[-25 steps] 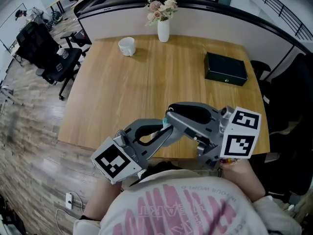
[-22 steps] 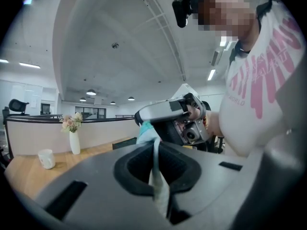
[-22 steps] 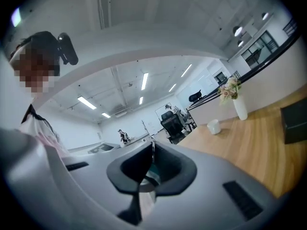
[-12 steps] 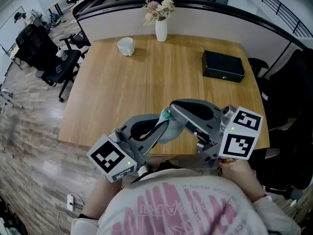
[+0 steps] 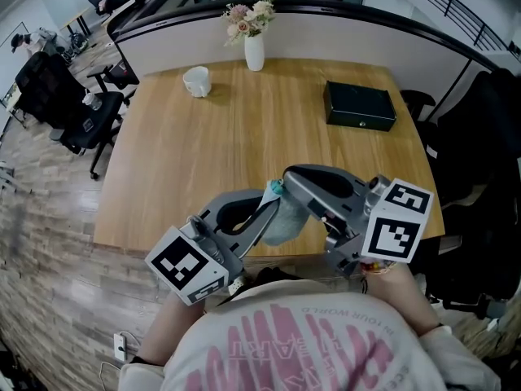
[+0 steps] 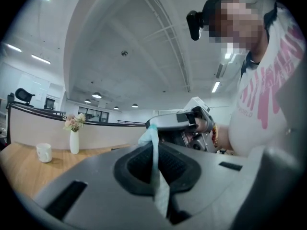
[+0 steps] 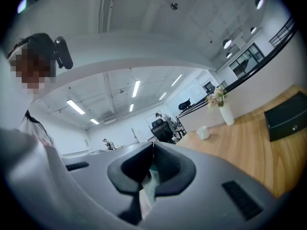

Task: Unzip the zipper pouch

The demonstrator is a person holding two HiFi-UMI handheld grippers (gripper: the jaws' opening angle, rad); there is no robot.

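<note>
Head view: pale teal fabric zipper pouch (image 5: 285, 221) aloft over near edge of wooden worktop (image 5: 244, 120), clamped in left tool (image 5: 262, 212) and right tool (image 5: 281, 190). Grips set; next, likely draw right tool away to open it.

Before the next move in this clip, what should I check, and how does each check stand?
1. Left gripper shut on the pouch fabric: ok.
2. Right gripper shut on the pouch: ok.
3. Right gripper's hold is on the zipper pull: cannot tell; only a bit of fabric shows between its jaws.
4. Pouch spans between both grippers, over the near edge of the table: ok.
5. How far the zipper is open: cannot tell.
6. Cup, vase and black box stand at the table's far side, away from both grippers: ok.
</note>
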